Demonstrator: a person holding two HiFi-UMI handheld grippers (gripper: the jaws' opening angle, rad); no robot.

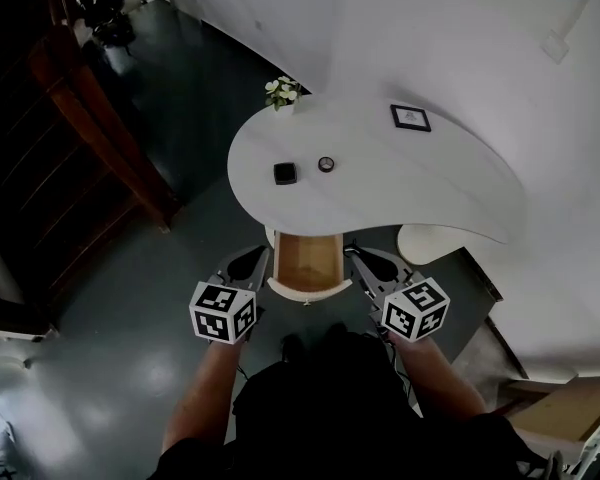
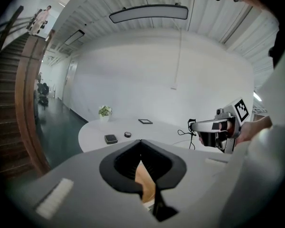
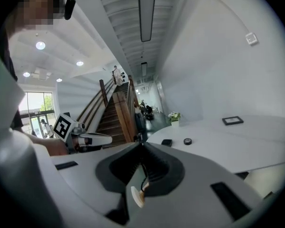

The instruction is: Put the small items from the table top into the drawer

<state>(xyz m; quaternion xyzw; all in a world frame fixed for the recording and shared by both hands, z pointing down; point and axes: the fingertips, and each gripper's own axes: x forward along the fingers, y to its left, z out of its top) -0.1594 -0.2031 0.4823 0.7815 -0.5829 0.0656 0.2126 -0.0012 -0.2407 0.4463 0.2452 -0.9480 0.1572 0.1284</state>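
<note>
Black box (image 1: pixel 285 173), well beyond left hand-held gripper (image 1: pixel 256 256)

left hand-held gripper (image 1: pixel 248 261) and right hand-held gripper (image 1: pixel 366 260) flank the open drawer (image 1: pixel 307 258) under the white table (image 1: pixel 400 190).

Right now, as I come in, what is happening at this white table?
A person stands at the white table with the left hand-held gripper and the right hand-held gripper on either side of the open drawer. Both are shut and hold nothing. The drawer looks empty. The black square item and the small round item lie on the table top, not yet picked up. A picture frame and a flower pot stand farther back.
</note>
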